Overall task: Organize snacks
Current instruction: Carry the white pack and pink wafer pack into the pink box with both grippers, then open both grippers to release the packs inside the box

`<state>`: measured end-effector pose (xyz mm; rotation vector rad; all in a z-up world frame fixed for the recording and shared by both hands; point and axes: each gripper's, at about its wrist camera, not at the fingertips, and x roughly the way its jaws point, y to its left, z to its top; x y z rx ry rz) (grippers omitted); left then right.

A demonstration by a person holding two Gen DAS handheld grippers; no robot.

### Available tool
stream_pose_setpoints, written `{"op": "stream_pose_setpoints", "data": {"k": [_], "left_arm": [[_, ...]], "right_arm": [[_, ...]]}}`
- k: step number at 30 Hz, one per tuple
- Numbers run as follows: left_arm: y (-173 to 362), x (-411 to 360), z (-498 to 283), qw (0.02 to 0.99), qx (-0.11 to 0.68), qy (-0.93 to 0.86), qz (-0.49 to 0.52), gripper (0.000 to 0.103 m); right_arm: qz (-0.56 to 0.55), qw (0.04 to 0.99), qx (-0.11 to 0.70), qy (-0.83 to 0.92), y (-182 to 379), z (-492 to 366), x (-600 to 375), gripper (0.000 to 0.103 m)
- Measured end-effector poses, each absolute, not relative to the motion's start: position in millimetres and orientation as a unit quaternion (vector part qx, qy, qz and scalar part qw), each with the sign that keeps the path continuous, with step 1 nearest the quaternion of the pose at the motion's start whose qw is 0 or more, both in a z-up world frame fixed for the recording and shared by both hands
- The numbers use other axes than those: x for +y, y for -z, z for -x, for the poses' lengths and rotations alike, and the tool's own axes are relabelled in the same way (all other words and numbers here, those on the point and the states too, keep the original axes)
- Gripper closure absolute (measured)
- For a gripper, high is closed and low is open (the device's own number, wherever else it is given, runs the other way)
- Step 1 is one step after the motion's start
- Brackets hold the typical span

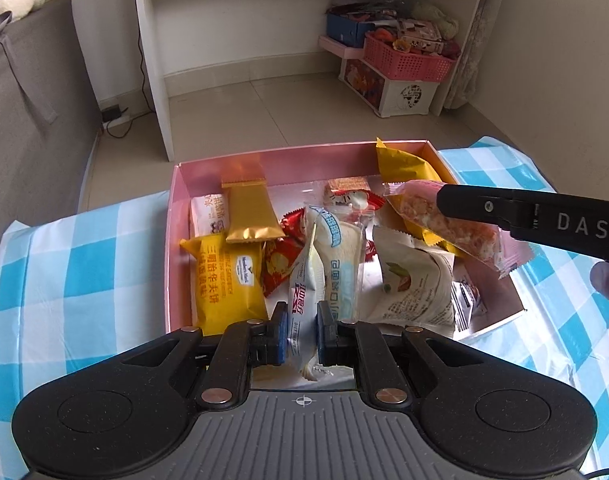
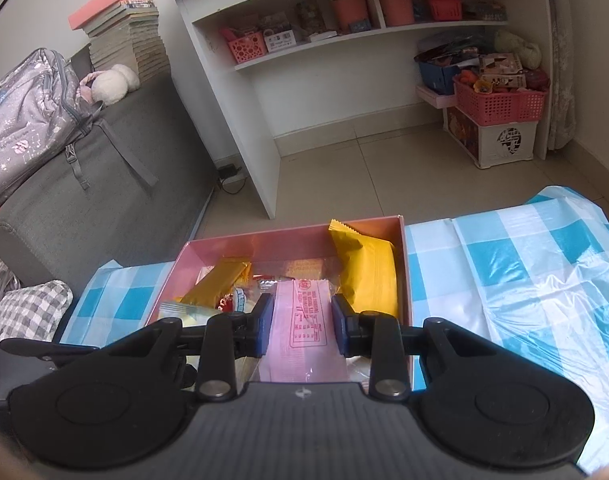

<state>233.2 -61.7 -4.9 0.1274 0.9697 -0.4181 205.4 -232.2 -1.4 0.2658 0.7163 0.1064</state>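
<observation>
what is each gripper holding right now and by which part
Left gripper pinches a white snack packet near its lower end. Right gripper grips a pink snack packet across its middle, by the side edges.

In the pink box (image 1: 264,160): two yellow packets (image 1: 228,280), one gold packet (image 1: 250,216); above it, two held packets: white (image 1: 302,308), pink (image 2: 300,328).

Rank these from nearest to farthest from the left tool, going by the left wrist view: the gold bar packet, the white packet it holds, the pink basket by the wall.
1. White packet: clamped in the left tool.
2. Gold bar packet: in the pink box, left side, toward the back.
3. Pink basket: far right, across the floor, stacked on a white crate.
</observation>
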Motion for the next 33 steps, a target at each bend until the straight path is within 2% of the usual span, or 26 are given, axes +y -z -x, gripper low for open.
{"op": "stream_pose_setpoints", "data": {"k": [13, 16, 18, 21, 23, 25, 29, 33], "left_arm": [[19, -83, -254, 0.873, 0.440, 0.190, -0.089, 0.091], [22, -84, -256, 0.877, 0.433, 0.188, -0.085, 0.086], [22, -84, -254, 0.879, 0.427, 0.196, -0.081, 0.085], [18, -81, -248, 0.880, 0.421, 0.201, -0.084, 0.073], [14, -79, -245, 0.882, 0.419, 0.201, -0.082, 0.058], [9, -75, -242, 0.884, 0.415, 0.204, -0.072, 0.047], [-1, -71, -235, 0.884, 0.412, 0.212, -0.062, 0.035], [-11, -66, -222, 0.886, 0.405, 0.217, -0.069, 0.028]], "right_arm": [[-0.115, 0.929, 0.351, -0.038, 14, -225, -226, 0.075], [-0.110, 0.930, 0.349, -0.037, 12, -223, -226, 0.069], [-0.114, 0.931, 0.345, -0.043, 9, -222, -227, 0.055], [-0.115, 0.933, 0.339, -0.047, 5, -219, -229, 0.045], [-0.117, 0.933, 0.337, -0.046, 2, -218, -230, 0.042], [-0.120, 0.933, 0.337, -0.046, -1, -217, -231, 0.038], [-0.115, 0.933, 0.339, -0.045, -5, -210, -231, 0.031], [-0.110, 0.932, 0.342, -0.042, -10, -201, -233, 0.024]]}}
